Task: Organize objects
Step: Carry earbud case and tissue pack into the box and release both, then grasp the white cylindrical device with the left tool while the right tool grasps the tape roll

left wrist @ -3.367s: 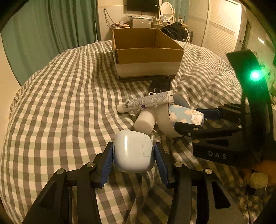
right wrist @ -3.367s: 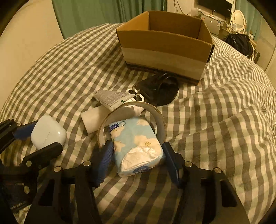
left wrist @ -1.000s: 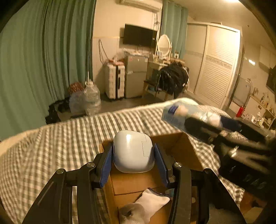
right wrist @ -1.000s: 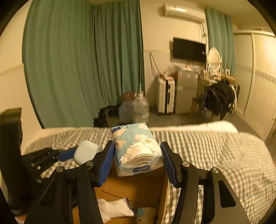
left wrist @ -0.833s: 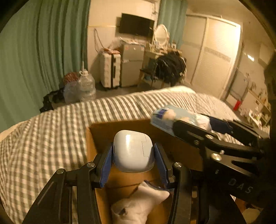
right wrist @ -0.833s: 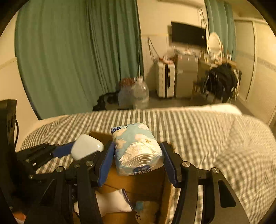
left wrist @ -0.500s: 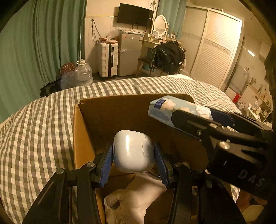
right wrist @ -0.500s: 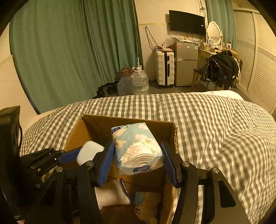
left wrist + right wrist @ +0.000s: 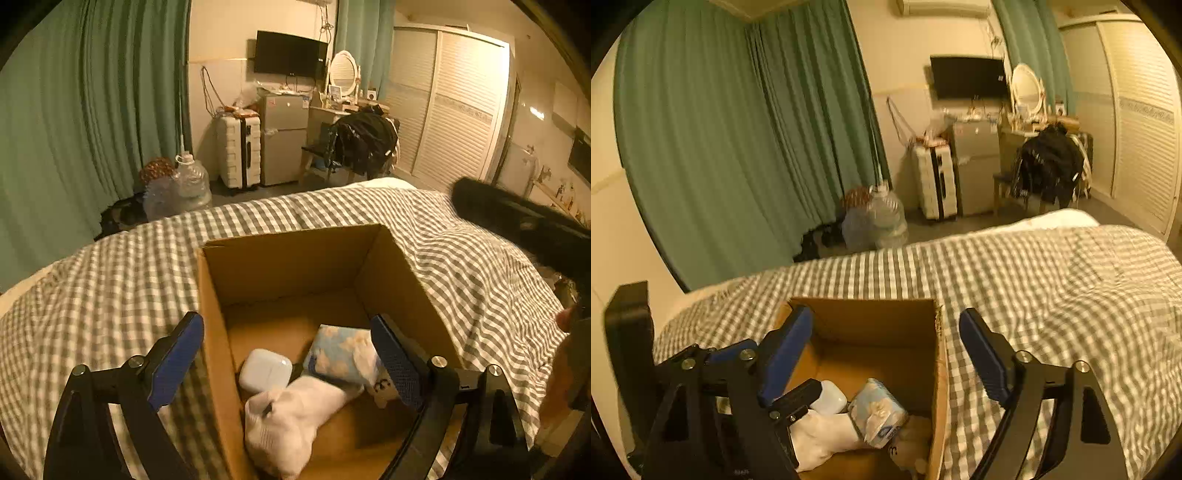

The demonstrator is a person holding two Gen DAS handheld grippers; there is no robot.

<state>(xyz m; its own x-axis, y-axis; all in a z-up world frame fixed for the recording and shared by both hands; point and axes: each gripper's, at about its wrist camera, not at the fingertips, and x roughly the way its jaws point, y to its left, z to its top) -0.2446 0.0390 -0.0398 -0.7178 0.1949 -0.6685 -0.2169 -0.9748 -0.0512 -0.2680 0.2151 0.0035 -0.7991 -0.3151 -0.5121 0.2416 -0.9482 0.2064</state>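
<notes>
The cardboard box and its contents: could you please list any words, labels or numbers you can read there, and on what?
None can be read.
Tissue pack: blue oval label at its end, print too blurred.
Stuffed toy in the cardboard box: small dark marks, illegible.
White earbud case: no print visible.

Dim, warm yellow room light washes both fisheye views, brightest on the wardrobe doors (image 9: 461,110) at upper right. Black vignetting rounds every corner and straight lines bow at the edges. The box (image 9: 295,258) interior sits in soft shadow; the right wrist view shows slight motion blur.
</notes>
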